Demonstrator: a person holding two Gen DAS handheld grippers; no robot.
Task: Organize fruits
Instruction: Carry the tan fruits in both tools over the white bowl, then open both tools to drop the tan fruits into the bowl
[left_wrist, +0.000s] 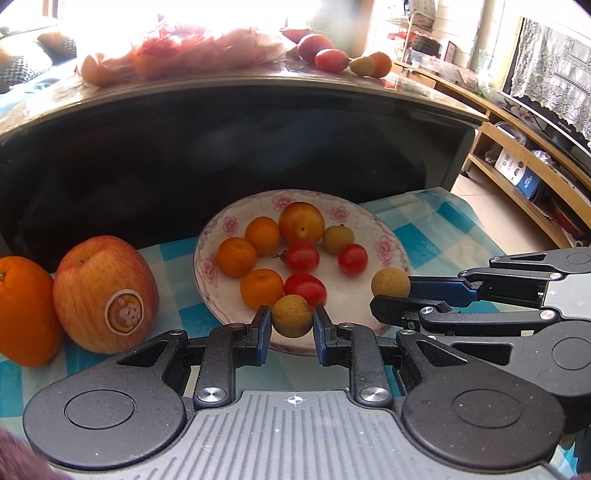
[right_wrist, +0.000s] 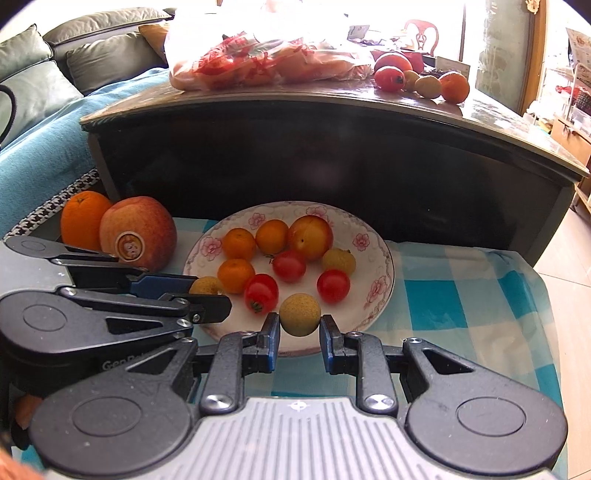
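Left wrist view shows the left gripper (left_wrist: 291, 319) clenched on a small tan-yellow fruit (left_wrist: 291, 315), both pads touching its sides, at the near rim of the flowered plate (left_wrist: 388, 243); the right gripper (left_wrist: 391, 295) comes in from the right, level with it, carrying a second tan-yellow fruit (left_wrist: 390, 282) over the plate's right edge; right wrist view shows that fruit (right_wrist: 300, 314) touching the left pad, while a thin gap shows at the right pad, so I cannot tell whether this grip is firm or just released. Beyond both sets of tongs the plate holds three small oranges, three cherry tomatoes, a plum-like fruit and one more tan fruit; bare white is left only along the near part of the plate. To the left of the tongs stand an apple (left_wrist: 105, 295) and an orange (left_wrist: 26, 310), touching each other, the apple just beside the plate. Close behind the plate rises a dark table front (left_wrist: 236, 147); open checked cloth (right_wrist: 461, 302) lies to the right. The apple's round sticker bears a picture, no readable words; "Gen" shows on the left gripper's body in the right wrist view.
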